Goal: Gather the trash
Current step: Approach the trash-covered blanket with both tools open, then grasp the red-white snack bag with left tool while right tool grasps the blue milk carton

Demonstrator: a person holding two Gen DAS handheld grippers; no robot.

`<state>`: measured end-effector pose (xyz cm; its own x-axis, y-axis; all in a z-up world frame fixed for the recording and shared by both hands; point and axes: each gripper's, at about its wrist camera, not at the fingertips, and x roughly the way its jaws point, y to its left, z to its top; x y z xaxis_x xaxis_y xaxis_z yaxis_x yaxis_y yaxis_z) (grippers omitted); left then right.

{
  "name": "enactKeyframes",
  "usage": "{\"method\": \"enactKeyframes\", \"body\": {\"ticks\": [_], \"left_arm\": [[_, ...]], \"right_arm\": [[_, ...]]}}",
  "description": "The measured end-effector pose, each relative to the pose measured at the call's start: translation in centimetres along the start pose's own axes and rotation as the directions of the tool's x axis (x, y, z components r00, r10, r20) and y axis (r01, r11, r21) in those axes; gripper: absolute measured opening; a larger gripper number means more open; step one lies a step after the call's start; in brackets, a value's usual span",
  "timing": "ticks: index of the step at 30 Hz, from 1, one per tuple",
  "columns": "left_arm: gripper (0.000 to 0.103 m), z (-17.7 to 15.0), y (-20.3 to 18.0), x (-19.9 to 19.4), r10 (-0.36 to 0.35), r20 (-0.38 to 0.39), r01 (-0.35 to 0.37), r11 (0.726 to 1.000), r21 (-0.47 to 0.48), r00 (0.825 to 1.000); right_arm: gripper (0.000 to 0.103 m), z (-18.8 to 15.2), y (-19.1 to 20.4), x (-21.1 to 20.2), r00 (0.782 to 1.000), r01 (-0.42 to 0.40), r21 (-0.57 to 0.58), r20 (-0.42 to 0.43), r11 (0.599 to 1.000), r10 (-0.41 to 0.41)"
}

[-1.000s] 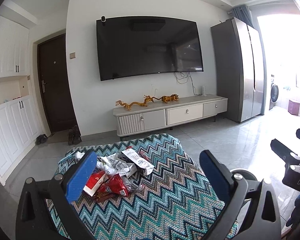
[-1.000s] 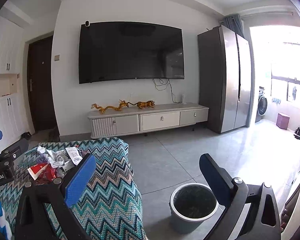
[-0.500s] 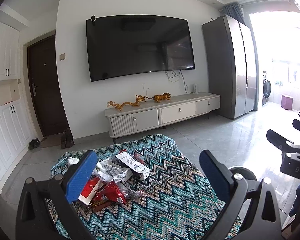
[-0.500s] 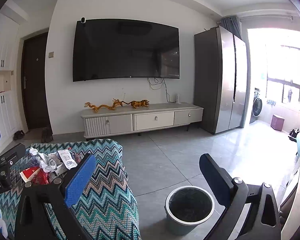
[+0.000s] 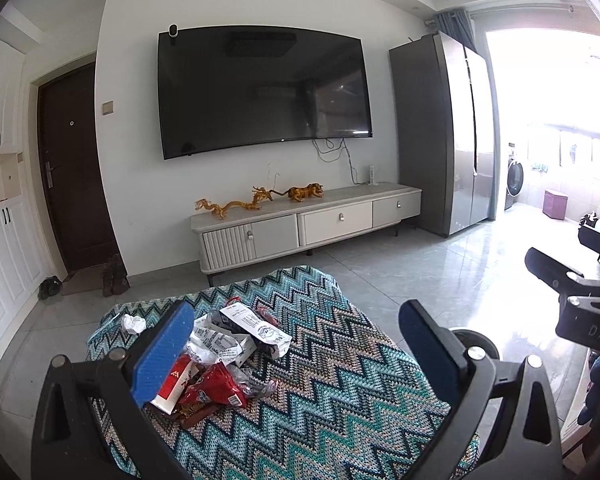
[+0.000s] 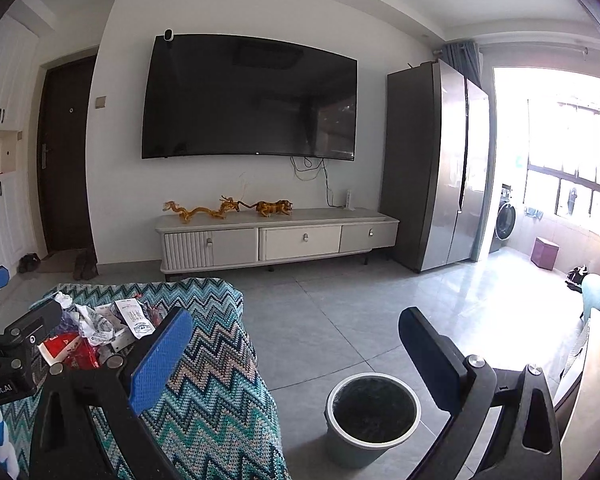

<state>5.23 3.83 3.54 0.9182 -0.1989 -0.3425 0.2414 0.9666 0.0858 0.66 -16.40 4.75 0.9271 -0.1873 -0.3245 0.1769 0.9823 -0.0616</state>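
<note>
Blue-padded left tongs (image 5: 296,344) and right tongs (image 6: 296,356) gape, empty.

One bin (image 6: 372,408); one heap of wrappers (image 5: 220,352) (pieces too tangled to count); two hand-held grippers: left (image 5: 296,348), right (image 6: 296,348).

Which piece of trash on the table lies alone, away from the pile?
The small crumpled white paper ball, at the far left; the other wrappers overlap in one pile.

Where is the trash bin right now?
In the right wrist view the trash bin stands on the tiled floor at lower centre, just right of the zigzag-patterned cloth, apart from the trash pile on it.
</note>
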Motion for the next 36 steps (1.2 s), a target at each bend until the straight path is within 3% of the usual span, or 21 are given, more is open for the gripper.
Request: {"method": "enactKeyframes", "body": {"ticks": [14, 26, 36], "left_arm": [[0.103, 0.2, 0.1, -0.6, 0.018, 0.012, -0.019, 1.0, 0.024, 1.0], [0.103, -0.4, 0.7, 3.2, 0.017, -0.045, -0.016, 1.0, 0.013, 0.999], [0.103, -1.4, 1.6, 6.9, -0.029, -0.11, 0.028, 1.0, -0.01, 0.994]], "right_arm": [[0.103, 0.6, -0.3, -0.7, 1.0, 0.017, 0.023, 0.025, 1.0, -0.018], [0.103, -0.6, 0.3, 3.4, 0.998, -0.027, 0.012, -0.052, 1.0, 0.028], [0.103, -0.8, 0.9, 5.9, 0.993, -0.083, -0.02, -0.089, 0.996, 0.081]]}}
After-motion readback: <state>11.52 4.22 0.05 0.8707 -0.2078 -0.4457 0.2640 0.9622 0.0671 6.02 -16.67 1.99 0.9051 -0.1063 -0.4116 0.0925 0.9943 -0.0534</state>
